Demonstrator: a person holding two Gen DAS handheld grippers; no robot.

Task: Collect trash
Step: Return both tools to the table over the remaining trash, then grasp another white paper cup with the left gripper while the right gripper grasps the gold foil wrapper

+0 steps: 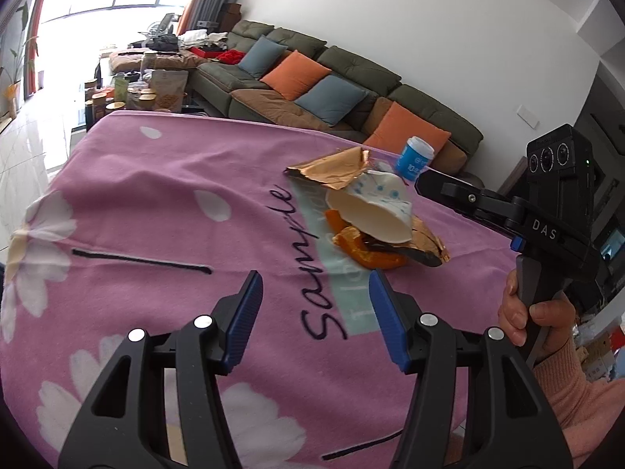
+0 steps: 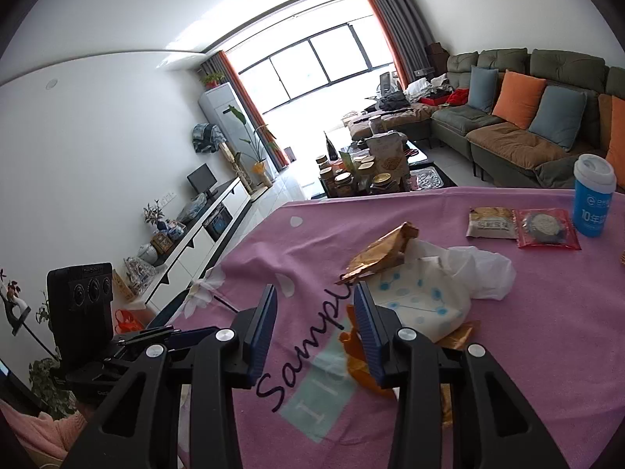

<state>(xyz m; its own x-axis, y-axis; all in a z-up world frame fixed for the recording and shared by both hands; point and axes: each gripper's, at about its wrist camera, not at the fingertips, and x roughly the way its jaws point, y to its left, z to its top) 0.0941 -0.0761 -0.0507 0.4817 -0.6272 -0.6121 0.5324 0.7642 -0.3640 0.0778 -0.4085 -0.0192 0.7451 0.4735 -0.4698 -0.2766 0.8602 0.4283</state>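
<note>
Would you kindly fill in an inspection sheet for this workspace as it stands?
Surface: pink flowered cloth covers the table.
Job's things: gold wrapper, crushed paper cup, orange peel and white plastic bag heaped together.
Clutter: blue cup and two sealed snack packs stand apart.
Grippers: left claw and right claw open, both empty.
Cables: nothing seen.
Surroundings: green sofa, jars on a low table.
</note>
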